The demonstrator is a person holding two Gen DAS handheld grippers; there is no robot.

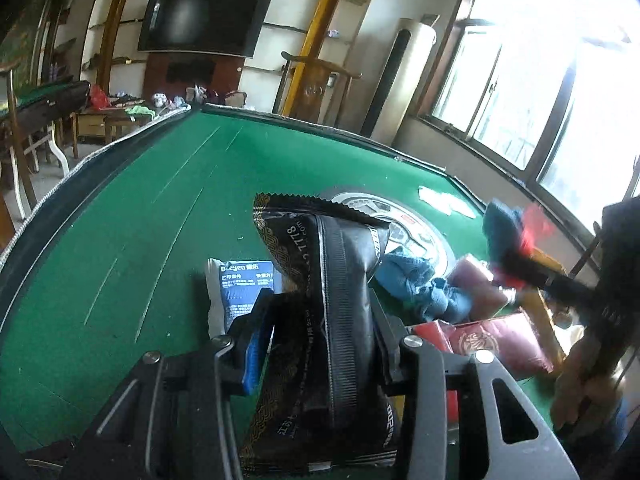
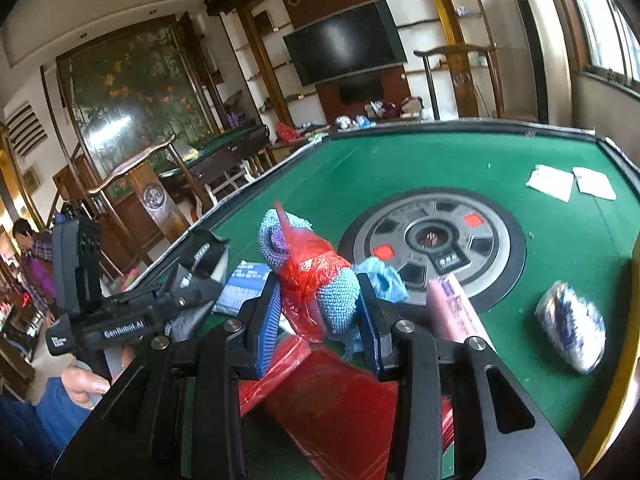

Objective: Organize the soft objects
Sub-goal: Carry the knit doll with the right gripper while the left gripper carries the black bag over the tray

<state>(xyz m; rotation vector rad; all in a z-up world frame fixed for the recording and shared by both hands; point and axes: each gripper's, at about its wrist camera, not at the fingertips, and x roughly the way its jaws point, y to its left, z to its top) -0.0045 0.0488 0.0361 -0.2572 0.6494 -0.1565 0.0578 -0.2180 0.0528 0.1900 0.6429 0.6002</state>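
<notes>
black foil with a gold pattern, the soft pouch stands pinched upright between the jaws of the left gripper, lifted above the green felt table. the right gripper is clamped on a blue knitted bundle tied with red plastic film, also held off the table. so both hands look to be mid-carry, each with one soft thing picked and none set down yet. just under the pouch lies a blue-and-white packet; beside it sit a loose blue cloth, a pink pack and red packs, touching in a heap near the table's round centre hub. a blue-and-white pouch lies well apart, and two white paper squares rest near the far edge. the next move likely calls for choosing a bare patch of felt and lowering each item gently, since foil and knit both deform in the grip. no sorting spot or container is evident; the lower end of the pouch is hidden by the gripper, its print too warped to read, and the right gripper is blurred in the left view.
</notes>
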